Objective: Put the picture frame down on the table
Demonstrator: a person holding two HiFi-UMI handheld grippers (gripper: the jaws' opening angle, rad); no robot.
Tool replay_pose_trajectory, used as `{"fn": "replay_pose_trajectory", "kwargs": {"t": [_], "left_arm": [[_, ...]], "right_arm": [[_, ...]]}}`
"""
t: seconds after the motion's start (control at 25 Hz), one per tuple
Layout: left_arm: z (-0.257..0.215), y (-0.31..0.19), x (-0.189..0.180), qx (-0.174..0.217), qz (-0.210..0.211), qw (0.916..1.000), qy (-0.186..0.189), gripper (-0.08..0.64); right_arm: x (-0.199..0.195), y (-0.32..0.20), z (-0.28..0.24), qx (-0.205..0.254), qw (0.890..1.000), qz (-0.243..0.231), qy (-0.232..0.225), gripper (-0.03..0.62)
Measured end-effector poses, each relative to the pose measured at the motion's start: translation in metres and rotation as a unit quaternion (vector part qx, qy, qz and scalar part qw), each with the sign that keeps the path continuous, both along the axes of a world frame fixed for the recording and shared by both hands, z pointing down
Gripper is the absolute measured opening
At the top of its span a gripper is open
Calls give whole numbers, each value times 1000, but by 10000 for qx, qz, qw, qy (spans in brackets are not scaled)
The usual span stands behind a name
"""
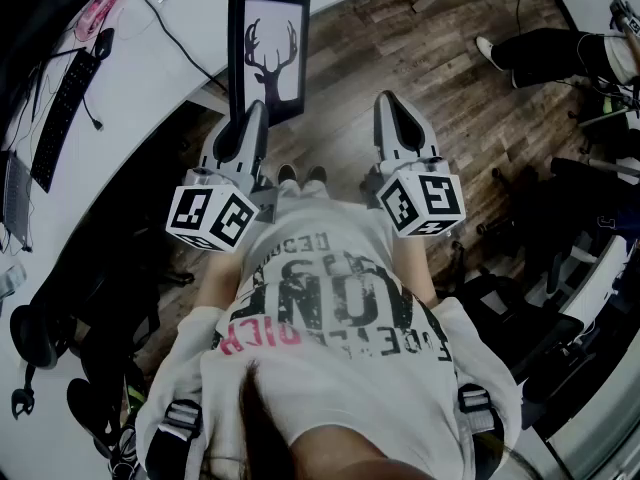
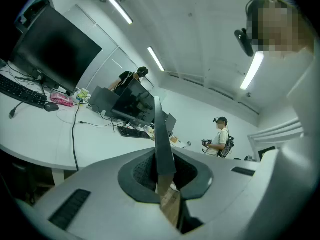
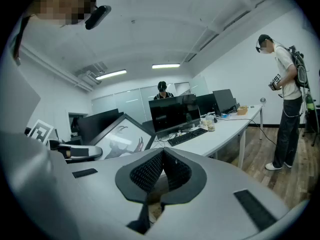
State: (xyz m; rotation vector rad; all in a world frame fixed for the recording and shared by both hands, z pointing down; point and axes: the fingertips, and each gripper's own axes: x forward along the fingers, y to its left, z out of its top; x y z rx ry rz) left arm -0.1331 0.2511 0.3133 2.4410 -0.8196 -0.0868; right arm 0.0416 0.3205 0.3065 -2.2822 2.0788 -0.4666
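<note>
Over wood floor (image 1: pixel 400 58), left tongs (image 1: pixel 255 116) pinch the black stag-print picture frame (image 1: pixel 268 53); right tongs (image 1: pixel 396 103) closed, empty.

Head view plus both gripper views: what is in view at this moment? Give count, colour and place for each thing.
black picture frame with deer silhouette: one, black and white, held by its near edge in the left gripper, beside the table edge
curved white table: one, white, left
black keyboard: one, black, on the table
brown wooden floor: brown, below
standing bystander: one, white shirt, right of the right gripper view
left gripper: grey, shut on the frame
right gripper: grey, shut, empty
</note>
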Motion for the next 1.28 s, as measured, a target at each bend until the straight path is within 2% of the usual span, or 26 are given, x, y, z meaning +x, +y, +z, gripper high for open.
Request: {"fn": "replay_pose_trajectory", "kwargs": {"t": [0.52, 0.84, 1.28], "left_arm": [[-3, -11, -6, 8, -28, 10000, 83, 26], [-2, -17, -16, -28, -58, 9999, 141, 26], [5, -26, -34, -180, -196, 9996, 138, 26]], "right_arm": [[-9, -10, -2, 2, 10000, -57, 21, 0], [-21, -13, -8, 153, 9995, -165, 239, 0], [-20, -4, -5, 213, 9996, 135, 100, 1]]}}
